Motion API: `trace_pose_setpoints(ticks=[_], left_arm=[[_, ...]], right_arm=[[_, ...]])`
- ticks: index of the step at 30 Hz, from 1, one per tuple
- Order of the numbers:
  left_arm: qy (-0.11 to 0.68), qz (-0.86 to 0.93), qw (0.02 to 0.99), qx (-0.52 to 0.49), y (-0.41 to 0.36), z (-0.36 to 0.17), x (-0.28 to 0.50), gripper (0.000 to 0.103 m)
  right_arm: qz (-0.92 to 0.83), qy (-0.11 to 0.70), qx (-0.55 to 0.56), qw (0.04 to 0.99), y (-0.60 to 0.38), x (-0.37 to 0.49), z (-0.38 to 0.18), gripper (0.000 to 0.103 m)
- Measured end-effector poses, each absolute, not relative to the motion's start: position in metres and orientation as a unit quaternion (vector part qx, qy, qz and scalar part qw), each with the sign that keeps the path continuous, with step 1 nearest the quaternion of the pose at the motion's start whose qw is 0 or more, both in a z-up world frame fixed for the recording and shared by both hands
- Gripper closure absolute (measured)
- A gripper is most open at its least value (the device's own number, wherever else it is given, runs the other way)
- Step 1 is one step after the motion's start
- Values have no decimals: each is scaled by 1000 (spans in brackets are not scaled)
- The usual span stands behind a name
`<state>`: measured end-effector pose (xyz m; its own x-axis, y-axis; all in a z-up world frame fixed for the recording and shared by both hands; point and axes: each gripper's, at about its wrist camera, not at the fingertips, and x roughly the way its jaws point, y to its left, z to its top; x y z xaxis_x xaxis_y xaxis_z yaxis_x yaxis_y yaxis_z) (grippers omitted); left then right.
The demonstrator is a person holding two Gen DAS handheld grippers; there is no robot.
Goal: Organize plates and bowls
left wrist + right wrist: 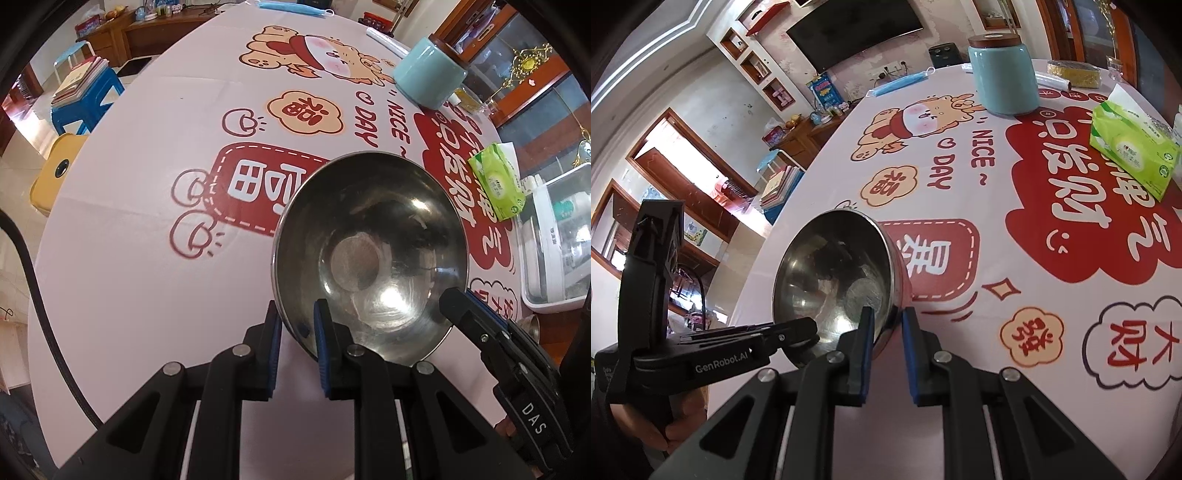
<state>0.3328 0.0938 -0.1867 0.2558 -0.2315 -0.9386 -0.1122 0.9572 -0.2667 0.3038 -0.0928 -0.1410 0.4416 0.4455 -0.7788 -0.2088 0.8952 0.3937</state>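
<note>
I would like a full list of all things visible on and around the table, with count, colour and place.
steel bowl: one, silver, tilted, held by its rim at two sides
tablecloth: one, pale pink with red print, covering the table
jar: one, light blue with brown lid, far side
tissue pack: one, green, right side
face mask: one, blue, far edge
stool: one, blue, on floor, books on top
left gripper: one, black with blue pads, jaws shut on bowl rim
right gripper: one, same colours, jaws shut on opposite rim
</note>
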Motion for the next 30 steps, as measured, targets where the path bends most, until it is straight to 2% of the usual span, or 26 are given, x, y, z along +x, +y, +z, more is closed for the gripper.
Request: trace_pose_setpoints(ticks=[17,30], left_arm=[[580,-9,801,-146,107,-130,244,87],[582,12,799,-151,114,-117,171,87]], right_arm=[[241,483,118,834,-87,244,-108,89],[273,494,79,822,-75,185,-99,89]])
